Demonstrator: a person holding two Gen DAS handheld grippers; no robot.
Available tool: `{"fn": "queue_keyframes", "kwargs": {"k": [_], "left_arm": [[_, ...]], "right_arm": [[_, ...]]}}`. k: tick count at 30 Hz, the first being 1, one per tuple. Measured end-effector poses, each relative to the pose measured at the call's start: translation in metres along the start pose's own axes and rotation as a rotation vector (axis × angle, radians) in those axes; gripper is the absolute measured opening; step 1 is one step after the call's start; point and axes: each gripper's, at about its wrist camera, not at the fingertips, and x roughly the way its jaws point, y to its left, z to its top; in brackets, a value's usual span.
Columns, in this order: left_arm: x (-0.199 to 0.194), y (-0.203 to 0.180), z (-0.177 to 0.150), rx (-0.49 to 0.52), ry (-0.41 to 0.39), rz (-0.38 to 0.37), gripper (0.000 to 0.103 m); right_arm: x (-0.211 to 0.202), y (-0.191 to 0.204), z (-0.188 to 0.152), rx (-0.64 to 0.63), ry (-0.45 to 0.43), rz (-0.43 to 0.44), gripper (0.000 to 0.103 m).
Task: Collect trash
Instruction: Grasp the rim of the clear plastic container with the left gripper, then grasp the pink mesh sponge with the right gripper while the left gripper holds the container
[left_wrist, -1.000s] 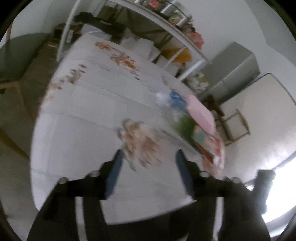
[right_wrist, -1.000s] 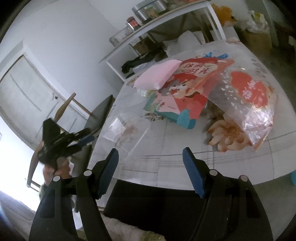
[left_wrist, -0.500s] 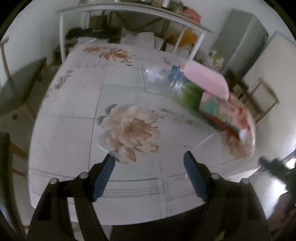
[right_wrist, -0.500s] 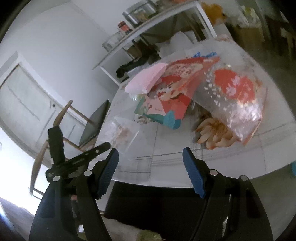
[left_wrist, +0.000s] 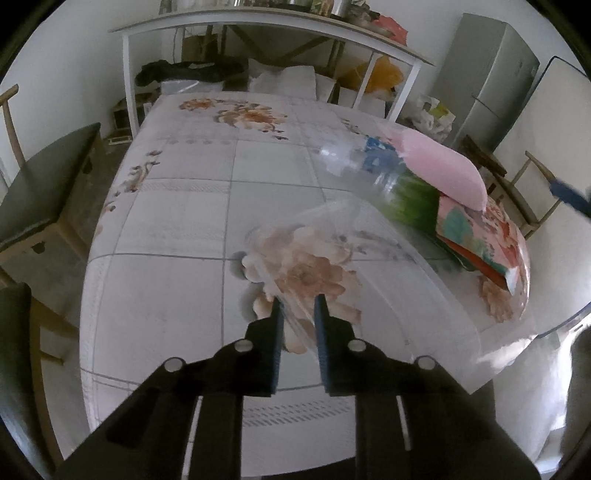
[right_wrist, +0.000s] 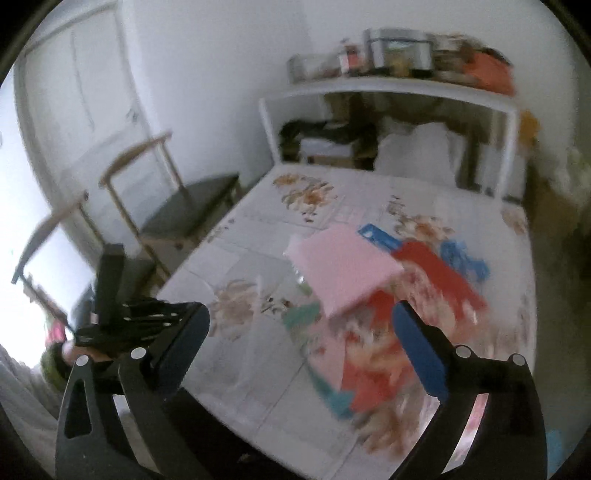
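Observation:
A large clear plastic bag (left_wrist: 369, 258) lies on the flowered tablecloth (left_wrist: 166, 277). My left gripper (left_wrist: 297, 306) is at its near edge, jaws closing, with a bunched fold of the clear plastic pinched between the blue pads. Further right lie a clear bottle with a green label (left_wrist: 406, 199), a pink paper (left_wrist: 439, 170) and a red printed bag (left_wrist: 491, 236). My right gripper (right_wrist: 301, 314) hangs above the table's near edge, jaws opening wide with nothing between them. Beyond it are the pink paper (right_wrist: 343, 269) and the red bag (right_wrist: 373, 369), both blurred.
Dark-seated wooden chairs (left_wrist: 40, 192) stand at the table's left side. A white shelf (left_wrist: 258, 22) loaded with jars and bags stands behind the table, a grey fridge (left_wrist: 487, 74) at the far right. A hand (right_wrist: 70, 350) holds the left gripper's body at the table's left corner.
The left jaws have narrowed from wide apart onto the clear plastic, and the gripper has moved in over the table. The right gripper rose, rolled level, and its jaws widened.

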Motion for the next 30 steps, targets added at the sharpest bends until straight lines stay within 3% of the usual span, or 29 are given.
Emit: {"fn": "queue_keyframes", "kwargs": {"k": [2,5,12,22,30], "left_arm": [[0.0,0.001,0.0,-0.006,-0.001,-0.002,0.015],[0.003,0.005,0.002,-0.024,0.002,-0.013,0.015],[0.005,0.008,-0.001,-0.036,0.04,-0.065,0.018],[0.006,0.004,-0.007,-0.024,0.032,-0.082,0.017],[0.01,0.006,-0.008,-0.045,0.032,-0.09,0.01]], "right_arm": [[0.022,-0.005,0.017,-0.025,0.056,0.011,0.095],[0.065,-0.013,0.04,-0.062,0.162,-0.043,0.095],[0.119,-0.01,0.046,-0.182,0.324,-0.051,0.095],[0.149,-0.005,0.048,-0.331,0.404,-0.112,0.095],[0.153,-0.016,0.054,-0.285,0.414,-0.09,0.095]]}}
